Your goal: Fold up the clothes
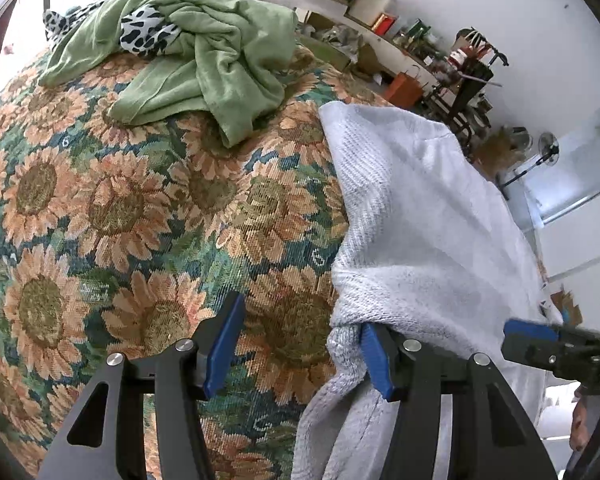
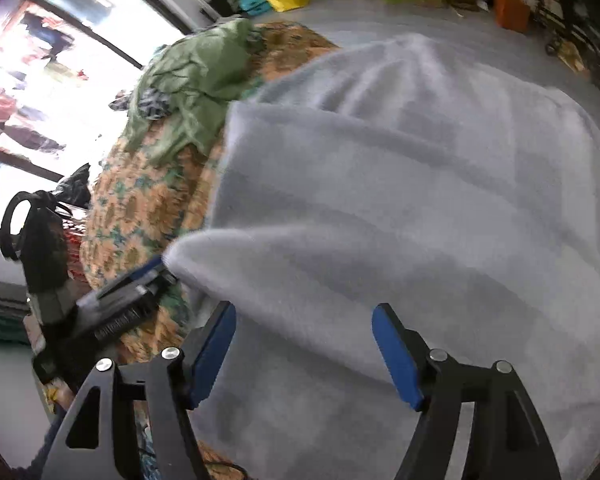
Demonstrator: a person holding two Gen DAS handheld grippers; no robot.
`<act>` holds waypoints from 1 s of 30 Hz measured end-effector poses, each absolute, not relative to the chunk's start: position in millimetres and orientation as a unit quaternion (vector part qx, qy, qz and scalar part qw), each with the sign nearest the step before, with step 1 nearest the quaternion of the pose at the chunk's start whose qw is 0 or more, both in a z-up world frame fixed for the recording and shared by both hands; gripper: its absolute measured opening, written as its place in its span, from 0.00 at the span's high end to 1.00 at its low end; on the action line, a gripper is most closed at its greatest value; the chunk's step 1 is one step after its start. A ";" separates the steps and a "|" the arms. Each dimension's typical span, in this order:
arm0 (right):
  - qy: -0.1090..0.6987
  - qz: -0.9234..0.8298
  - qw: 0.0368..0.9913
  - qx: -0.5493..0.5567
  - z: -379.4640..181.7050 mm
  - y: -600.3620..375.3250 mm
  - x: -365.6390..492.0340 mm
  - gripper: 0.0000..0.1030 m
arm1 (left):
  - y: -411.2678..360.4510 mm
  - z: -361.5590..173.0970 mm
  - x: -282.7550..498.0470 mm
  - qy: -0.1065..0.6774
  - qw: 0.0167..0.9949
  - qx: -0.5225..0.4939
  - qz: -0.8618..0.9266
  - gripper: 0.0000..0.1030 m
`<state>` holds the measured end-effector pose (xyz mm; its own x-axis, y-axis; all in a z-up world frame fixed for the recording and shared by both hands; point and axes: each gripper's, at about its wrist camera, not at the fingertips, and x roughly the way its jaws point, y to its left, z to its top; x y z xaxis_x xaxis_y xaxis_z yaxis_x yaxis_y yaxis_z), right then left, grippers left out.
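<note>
2 blue-padded grippers spreading wide, left gripper (image 1: 300, 344) gripping nothing, its right pad touching bunched white terry towel (image 1: 420, 220) at frame right, right gripper (image 2: 304, 352) gaping over blurred towel, crumpled green garment (image 1: 204, 60) lying upper left on woven sunflower cover (image 1: 120, 208)

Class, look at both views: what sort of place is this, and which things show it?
Probably a lived-in bedroom at home: a bed under a sunflower bedspread, loose laundry such as the green garment and white towel, and a cluttered shelf.
</note>
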<state>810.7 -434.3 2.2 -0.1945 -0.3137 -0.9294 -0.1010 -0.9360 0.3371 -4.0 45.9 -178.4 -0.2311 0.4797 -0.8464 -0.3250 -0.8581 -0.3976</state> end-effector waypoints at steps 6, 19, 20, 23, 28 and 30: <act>-0.220 -0.737 -0.038 0.638 -11.1 -349.1 863.3 0.27 | 35.3 -174.7 -0.9 -0.066 0.243 -0.593 0.765 0.36; -0.329 -0.728 -0.193 0.569 -15.7 -207.0 949.0 0.25 | 16.7 -122.1 -5.6 -0.134 0.176 -0.585 0.781 0.31; -0.334 -0.728 -0.203 0.563 -14.2 -197.9 950.9 0.25 | 31.9 -114.2 -10.2 -0.133 0.192 -0.576 0.784 0.36; -0.331 -0.736 -0.213 0.552 -9.9 -175.7 946.3 0.25 | 64.7 -115.7 -15.2 -0.126 0.195 -0.580 0.781 0.64; -0.281 -0.753 -0.191 0.564 -13.1 -164.3 916.0 0.25 | 100.3 -136.2 -15.2 -0.118 0.166 -0.609 0.767 0.75; -0.264 -0.754 -0.179 0.574 -22.4 -163.4 902.2 0.25 | 114.6 -144.4 -15.2 -0.114 0.154 -0.620 0.761 0.76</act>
